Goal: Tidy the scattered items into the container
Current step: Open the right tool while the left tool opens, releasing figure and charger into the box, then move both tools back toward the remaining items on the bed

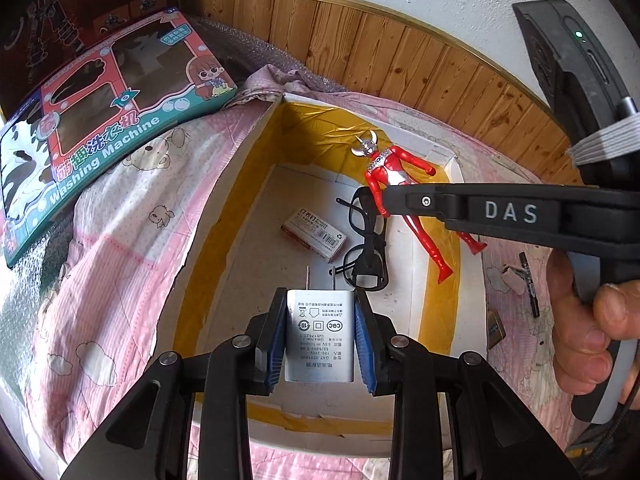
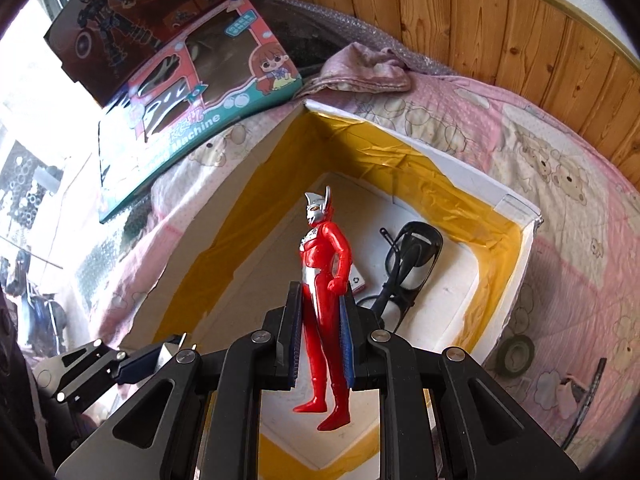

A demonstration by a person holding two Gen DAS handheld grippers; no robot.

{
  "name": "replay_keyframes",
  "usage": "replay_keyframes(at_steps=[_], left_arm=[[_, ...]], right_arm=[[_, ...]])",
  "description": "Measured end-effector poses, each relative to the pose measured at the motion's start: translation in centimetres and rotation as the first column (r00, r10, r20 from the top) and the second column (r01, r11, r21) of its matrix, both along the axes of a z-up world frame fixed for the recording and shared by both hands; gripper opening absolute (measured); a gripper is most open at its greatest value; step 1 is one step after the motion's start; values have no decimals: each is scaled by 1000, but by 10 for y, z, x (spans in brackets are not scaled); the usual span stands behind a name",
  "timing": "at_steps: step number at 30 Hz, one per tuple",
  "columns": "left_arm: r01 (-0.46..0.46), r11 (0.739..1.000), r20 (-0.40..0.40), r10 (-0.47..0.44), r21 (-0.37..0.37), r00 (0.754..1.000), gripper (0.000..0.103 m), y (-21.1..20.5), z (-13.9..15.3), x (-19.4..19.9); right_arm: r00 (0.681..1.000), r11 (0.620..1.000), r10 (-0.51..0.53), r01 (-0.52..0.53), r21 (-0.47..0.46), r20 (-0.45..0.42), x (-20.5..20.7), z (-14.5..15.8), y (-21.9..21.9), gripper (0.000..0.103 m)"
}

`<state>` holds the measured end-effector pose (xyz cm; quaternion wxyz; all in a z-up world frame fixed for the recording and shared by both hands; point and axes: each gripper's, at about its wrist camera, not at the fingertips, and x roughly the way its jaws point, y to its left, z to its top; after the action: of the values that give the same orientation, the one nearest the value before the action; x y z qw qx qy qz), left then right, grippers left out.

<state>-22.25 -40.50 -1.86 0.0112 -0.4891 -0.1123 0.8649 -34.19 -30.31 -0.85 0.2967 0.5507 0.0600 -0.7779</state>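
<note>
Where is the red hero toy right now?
The red hero toy is pinched between the right gripper fingers, hanging over the white box, above the black glasses.

Toy box (image 1: pixel 100 128): "Washing Machine", Chinese characters above, "3+" at corner. Right tongs (image 1: pixel 384 200) arm: "DAS". White charger (image 1: pixel 320 336): "CCC" mark, "100-240V", "50/60Hz". Small carton (image 1: pixel 314 236): barcode; print too small.

A white charger (image 1: pixel 320 334) with two prongs hangs above an open white box (image 1: pixel 256 148) lined with yellow tape. A red-and-silver toy figure (image 2: pixel 324 304) is held upright over it. Inside lie black glasses (image 1: pixel 366 240) and what appears to be a small staple carton (image 1: pixel 314 234).
</note>
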Motion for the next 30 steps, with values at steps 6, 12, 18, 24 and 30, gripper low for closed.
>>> replay_keyframes(at_steps=[6, 12, 18, 24, 30], left_arm=[[6, 1000, 22, -5, -8, 1000, 32, 0, -8, -13], [-22, 1000, 47, 23, -19, 999, 32, -5, -16, -22], [-53, 999, 17, 53, 9, 998, 39, -15, -10, -15], [-69, 994, -31, 67, -84, 997, 39, -5, 0, 4], [-53, 982, -92, 37, -179, 995, 39, 17, 16, 31]], right_arm=[[1000, 998, 0, -1, 61, 14, -27, -18, -14, 17], [1000, 996, -23, 23, 90, 6, -45, -29, -20, 21], [997, 997, -69, 69, 21, -18, -36, -17, 2, 25], [997, 985, -58, 48, -163, -56, 12, 13, 32, 25], [990, 964, -32, -5, -265, -138, 86, 29, 52, 25]])
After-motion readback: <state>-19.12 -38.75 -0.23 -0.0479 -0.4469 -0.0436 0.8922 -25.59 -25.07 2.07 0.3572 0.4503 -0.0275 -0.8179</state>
